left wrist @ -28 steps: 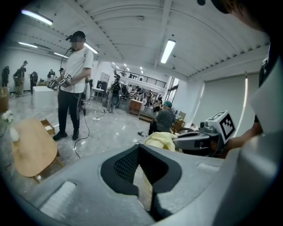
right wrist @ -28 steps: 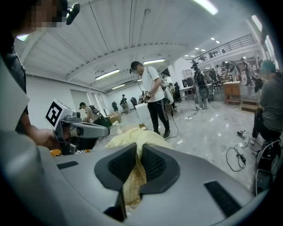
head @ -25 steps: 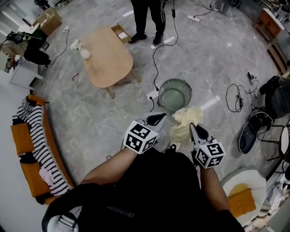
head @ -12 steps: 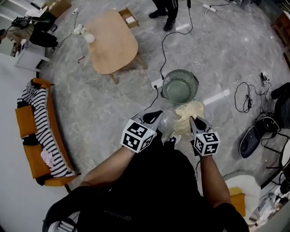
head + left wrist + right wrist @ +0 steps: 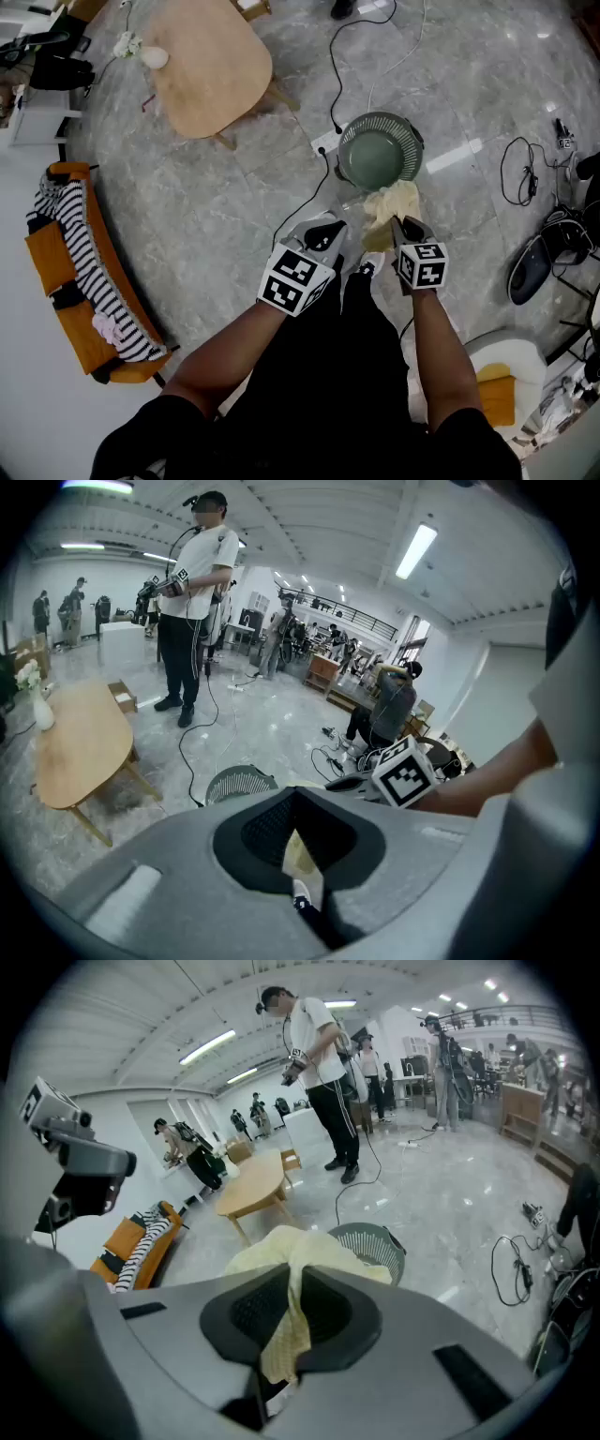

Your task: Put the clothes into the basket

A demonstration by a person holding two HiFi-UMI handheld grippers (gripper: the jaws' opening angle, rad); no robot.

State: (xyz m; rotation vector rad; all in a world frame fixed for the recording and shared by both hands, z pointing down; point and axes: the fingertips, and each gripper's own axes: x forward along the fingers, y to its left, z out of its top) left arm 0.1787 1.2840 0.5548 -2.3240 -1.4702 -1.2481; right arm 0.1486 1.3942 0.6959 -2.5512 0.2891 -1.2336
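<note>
Now that both have dropped, right tongs (image 5: 397, 223) — pinching yellow cloth (image 5: 390, 201) — almost reach the basket (image 5: 340, 159) ahead; left tongs (image 5: 323, 229) pressed together.

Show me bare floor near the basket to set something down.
Bare marble lies between the basket, the wooden table and the orange sofa. Crowded: a black cable reaches the basket's left side, the yellow cloth hangs at its near edge, and cables lie to its right.

Open lab hall; cabled floor (image 5: 234, 206), people (image 5: 192, 602) wearing rigs.
</note>
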